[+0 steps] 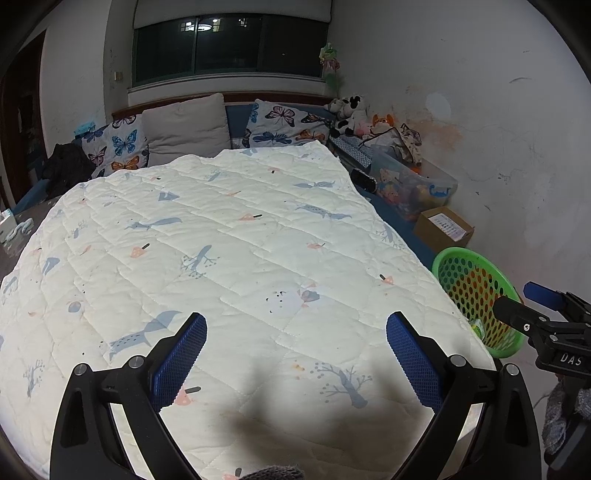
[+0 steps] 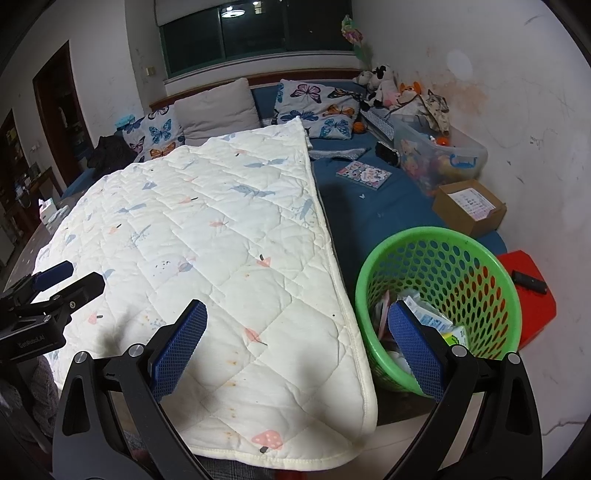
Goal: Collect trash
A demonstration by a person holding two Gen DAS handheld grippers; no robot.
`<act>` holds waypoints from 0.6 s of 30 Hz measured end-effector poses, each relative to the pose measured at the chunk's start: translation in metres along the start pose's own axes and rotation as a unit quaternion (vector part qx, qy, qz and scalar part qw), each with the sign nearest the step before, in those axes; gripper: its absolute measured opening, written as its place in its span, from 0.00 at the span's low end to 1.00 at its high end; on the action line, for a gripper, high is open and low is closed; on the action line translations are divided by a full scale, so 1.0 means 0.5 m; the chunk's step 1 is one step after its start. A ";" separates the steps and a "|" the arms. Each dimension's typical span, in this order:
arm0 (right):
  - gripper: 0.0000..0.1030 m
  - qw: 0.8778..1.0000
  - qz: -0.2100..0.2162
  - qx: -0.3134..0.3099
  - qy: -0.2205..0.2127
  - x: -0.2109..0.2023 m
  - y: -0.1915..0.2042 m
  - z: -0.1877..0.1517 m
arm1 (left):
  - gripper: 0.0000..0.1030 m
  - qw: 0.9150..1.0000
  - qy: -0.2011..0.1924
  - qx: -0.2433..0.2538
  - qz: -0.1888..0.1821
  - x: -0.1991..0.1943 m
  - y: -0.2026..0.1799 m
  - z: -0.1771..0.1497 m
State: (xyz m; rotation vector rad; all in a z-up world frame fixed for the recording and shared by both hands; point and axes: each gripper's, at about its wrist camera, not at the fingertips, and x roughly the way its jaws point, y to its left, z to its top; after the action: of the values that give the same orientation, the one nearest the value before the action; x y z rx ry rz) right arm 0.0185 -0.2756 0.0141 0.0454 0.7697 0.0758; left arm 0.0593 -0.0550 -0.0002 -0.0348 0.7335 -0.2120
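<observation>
Now I hold both the left gripper (image 1: 295,354) and right gripper (image 2: 297,343) spread wide, empty, above the quilt (image 2: 207,229); trash (image 2: 424,317) sits half-hidden inside the green basket (image 2: 476,236).

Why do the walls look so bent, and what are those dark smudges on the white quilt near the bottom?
Left wrist view: the fisheye lens bows the walls and leaves black corners; the smudges are shadows on the quilt below the open left tool. Right wrist view: same bending; a ceiling lamp glares in the dark window, and a soft shadow lies beside the open right tool.
</observation>
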 end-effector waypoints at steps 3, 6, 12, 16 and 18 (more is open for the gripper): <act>0.95 1.000 -0.001 0.000 0.000 0.000 0.001 -0.001 | 0.92 1.000 -0.001 0.004 -0.001 0.000 -0.004 0.000; 0.95 1.000 -0.001 0.000 -0.001 0.000 0.001 -0.001 | 0.92 1.000 -0.004 0.004 -0.002 0.000 -0.006 0.000; 0.95 1.000 0.000 0.000 0.002 0.002 0.006 -0.001 | 0.92 1.000 -0.005 -0.002 0.005 0.001 0.001 0.000; 0.95 1.000 0.001 -0.001 0.001 0.002 0.009 0.000 | 0.92 1.000 -0.006 -0.007 0.007 0.002 0.006 0.002; 0.95 1.000 0.001 -0.001 0.001 0.004 0.010 0.000 | 0.92 1.000 -0.007 -0.010 0.007 0.002 0.008 0.002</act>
State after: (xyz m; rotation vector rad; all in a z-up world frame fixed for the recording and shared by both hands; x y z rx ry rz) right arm 0.0196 -0.2704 0.0128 0.0439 0.7714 0.0790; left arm 0.0614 -0.0513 -0.0004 -0.0497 0.7227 -0.1900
